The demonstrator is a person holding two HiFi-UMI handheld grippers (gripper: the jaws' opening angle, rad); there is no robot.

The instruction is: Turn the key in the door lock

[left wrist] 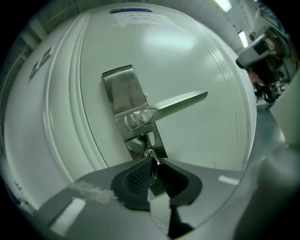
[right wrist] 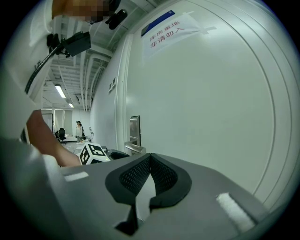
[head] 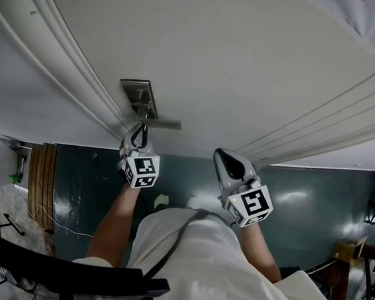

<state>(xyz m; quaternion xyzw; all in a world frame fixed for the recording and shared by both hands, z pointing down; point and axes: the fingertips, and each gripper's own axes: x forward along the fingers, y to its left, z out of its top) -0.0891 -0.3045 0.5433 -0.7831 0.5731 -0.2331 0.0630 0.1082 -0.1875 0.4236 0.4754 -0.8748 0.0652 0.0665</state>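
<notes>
The key (left wrist: 149, 153) is clenched by the left gripper (left wrist: 152, 162) just below the door handle (left wrist: 178, 104); the right gripper (right wrist: 149, 158) is closed on nothing, right of that handle.

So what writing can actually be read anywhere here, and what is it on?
"非请勿入": red characters, as best I can read them, on the paper sign taped to the door, in the right gripper view.
The smaller line above them on that sign: too small to read.
The same sign in the head and left gripper views: cut off or blurred, unreadable.
Marker cubes: black-and-white patterns, no words.
</notes>
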